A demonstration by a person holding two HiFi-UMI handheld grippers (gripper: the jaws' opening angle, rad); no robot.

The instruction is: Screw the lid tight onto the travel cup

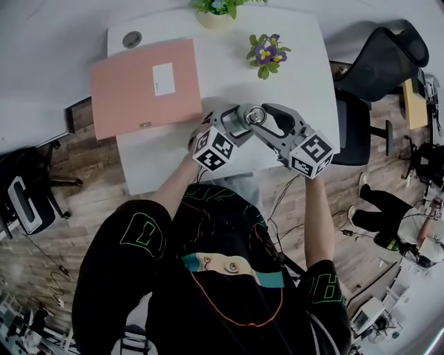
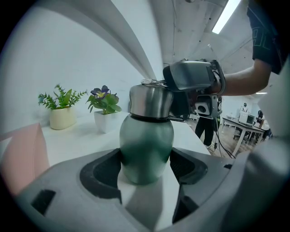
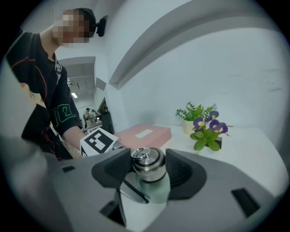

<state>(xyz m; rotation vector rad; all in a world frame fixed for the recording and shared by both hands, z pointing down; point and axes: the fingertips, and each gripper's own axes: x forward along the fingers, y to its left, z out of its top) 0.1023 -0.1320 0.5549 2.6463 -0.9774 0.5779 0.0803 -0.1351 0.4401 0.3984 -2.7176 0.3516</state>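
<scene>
The left gripper [image 2: 146,166] clamps the green travel cup [image 2: 146,140] steady while the right gripper [image 3: 149,174] grips its steel lid [image 3: 147,164] for twisting.

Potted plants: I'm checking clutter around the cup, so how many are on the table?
2. A green-leaved plant at the far edge; a purple-flowered plant nearer, right of the pink folder. None appears hidden.

Head view steeply down from above; gripper views close, from opposite sides of cup [image 2: 146,149]

Green travel cup [image 2: 146,149] stands upright (steel lid [image 2: 150,102] on).
</scene>
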